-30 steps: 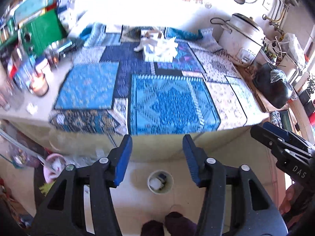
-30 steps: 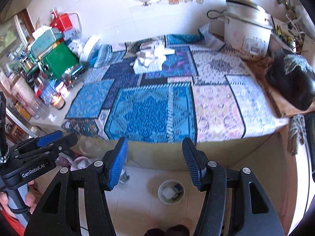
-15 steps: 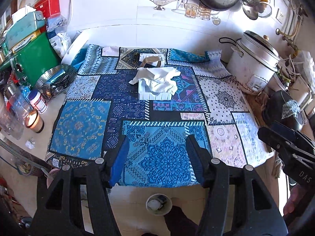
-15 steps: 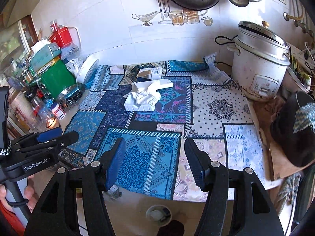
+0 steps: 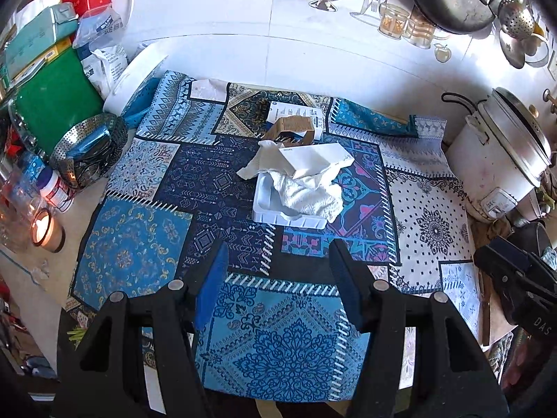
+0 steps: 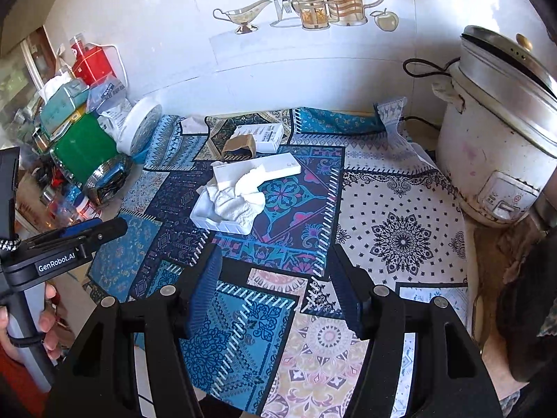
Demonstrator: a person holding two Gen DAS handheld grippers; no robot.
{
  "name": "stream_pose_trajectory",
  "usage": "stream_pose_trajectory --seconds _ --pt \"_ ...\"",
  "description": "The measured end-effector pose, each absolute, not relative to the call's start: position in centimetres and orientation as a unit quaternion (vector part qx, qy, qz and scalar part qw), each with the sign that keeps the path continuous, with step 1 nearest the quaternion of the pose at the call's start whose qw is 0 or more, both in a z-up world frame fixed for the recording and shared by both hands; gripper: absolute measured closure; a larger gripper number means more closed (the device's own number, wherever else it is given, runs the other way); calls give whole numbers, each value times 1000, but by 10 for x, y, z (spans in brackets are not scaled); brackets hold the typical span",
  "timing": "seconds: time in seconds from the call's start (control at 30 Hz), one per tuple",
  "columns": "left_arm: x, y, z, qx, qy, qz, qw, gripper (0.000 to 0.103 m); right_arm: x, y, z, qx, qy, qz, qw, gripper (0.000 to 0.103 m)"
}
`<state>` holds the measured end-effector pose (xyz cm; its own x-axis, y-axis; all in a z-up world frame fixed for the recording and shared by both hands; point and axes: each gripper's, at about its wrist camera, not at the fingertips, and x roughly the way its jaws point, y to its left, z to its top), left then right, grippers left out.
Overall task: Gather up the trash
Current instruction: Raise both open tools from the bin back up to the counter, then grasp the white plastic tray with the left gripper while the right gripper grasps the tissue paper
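Two grippers hang over the near edge of the table, and both have their fingers apart with nothing between them. The left gripper (image 5: 276,282) points down at the patchwork cloth (image 5: 146,254) that covers the table, and the right gripper (image 6: 275,284) does the same from a place more toward the right edge. The jaws of both have just been opening a little, with nothing between them. In the right wrist view a hand (image 6: 48,317) holds the handle of the left gripper at the left border. Farther in, near the middle of the table, lies the trash: a white plastic tray (image 5: 269,205) with a crumpled white paper towel (image 5: 310,196) in it and a flat white lid (image 5: 316,158) leaning on top. Just behind it, toward the far edge, lie a brown cardboard piece (image 5: 290,125) and a white box (image 6: 264,136). A lit candle (image 5: 43,228) and a steel strainer basket (image 5: 88,149) stand at the left edge, and a white rice cooker (image 6: 494,139) stands at the far right corner.
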<state>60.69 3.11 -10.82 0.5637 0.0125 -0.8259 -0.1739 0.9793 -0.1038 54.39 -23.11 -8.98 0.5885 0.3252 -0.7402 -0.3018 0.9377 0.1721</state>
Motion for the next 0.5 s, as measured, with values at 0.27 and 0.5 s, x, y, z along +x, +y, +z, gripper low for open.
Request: stream_pose_trajectory --seconds 0.27,0.5 --pt "676 64 -128 -46 481 8 876 44 597 -192 -123 43 455 144 878 44" --pt "720 112 -155 -50 512 -17 857 44 662 -149 -177 63 512 127 847 44"
